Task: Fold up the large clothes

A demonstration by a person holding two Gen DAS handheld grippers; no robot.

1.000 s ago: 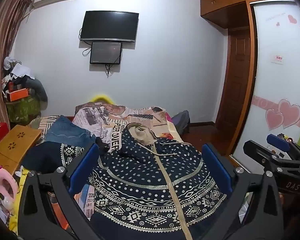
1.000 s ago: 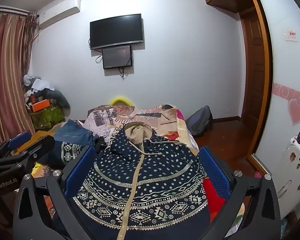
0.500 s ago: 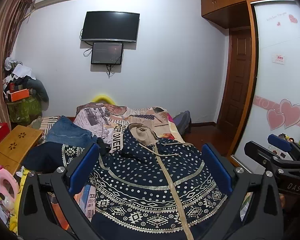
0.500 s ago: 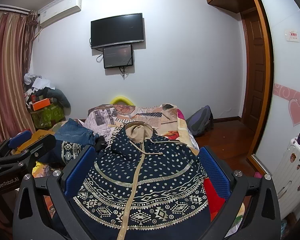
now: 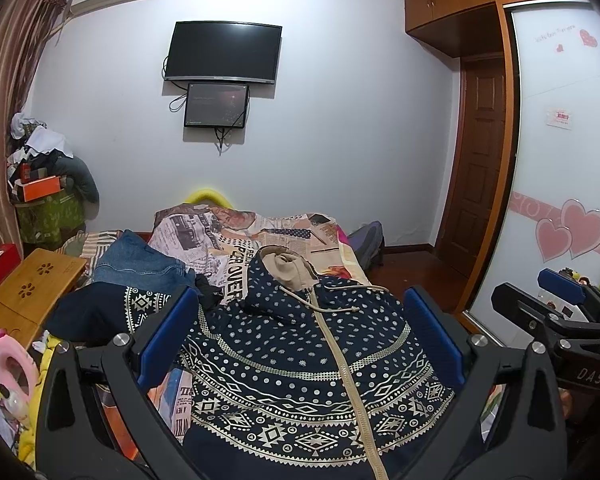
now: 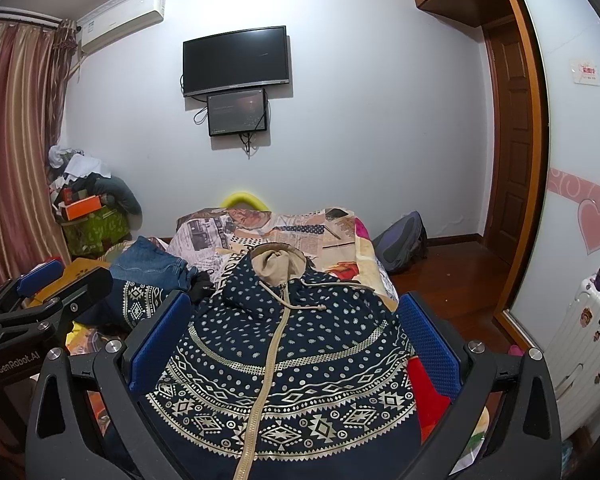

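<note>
Left wrist view shows a navy hooded jacket (image 5: 300,360), soft knit with cream dots, geometric bands and a beige zipper, spread flat on the newspaper-print bed cover (image 5: 228,240). Left tool (image 5: 300,336) and right tool (image 6: 288,336), marked "GenRobot.AI" and "DAS", hover spread wide above it, gripping nothing. Folded jeans (image 5: 140,264) lie beside.

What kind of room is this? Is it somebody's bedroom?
Most likely a bedroom at home. A bed with a printed cover fills the middle, a hoodie is spread over it, a TV hangs on the wall, and a wardrobe with heart stickers stands on the right.
</note>
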